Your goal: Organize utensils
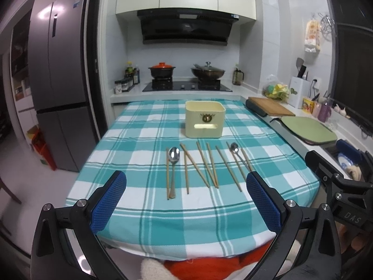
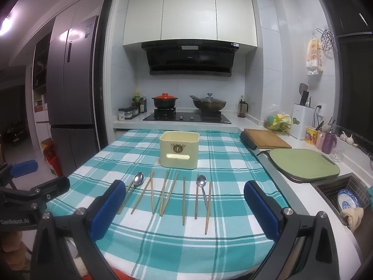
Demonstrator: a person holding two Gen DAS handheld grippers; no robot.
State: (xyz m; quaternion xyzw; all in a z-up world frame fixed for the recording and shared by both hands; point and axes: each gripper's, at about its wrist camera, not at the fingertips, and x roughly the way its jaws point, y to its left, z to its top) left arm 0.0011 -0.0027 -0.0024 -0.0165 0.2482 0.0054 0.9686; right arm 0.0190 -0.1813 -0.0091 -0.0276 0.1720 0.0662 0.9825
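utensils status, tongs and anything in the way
Left tongs open, right tongs open, both empty. Chopsticks and two spoons flat on cloth, box behind them. Path clear.

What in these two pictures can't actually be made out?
- Inside of the box: both views, hidden by its front wall.
- Plate in the sink: both views, partly hidden by the sink wall.
- Spice jar labels: too small.
- Fridge sticker text: blurred.
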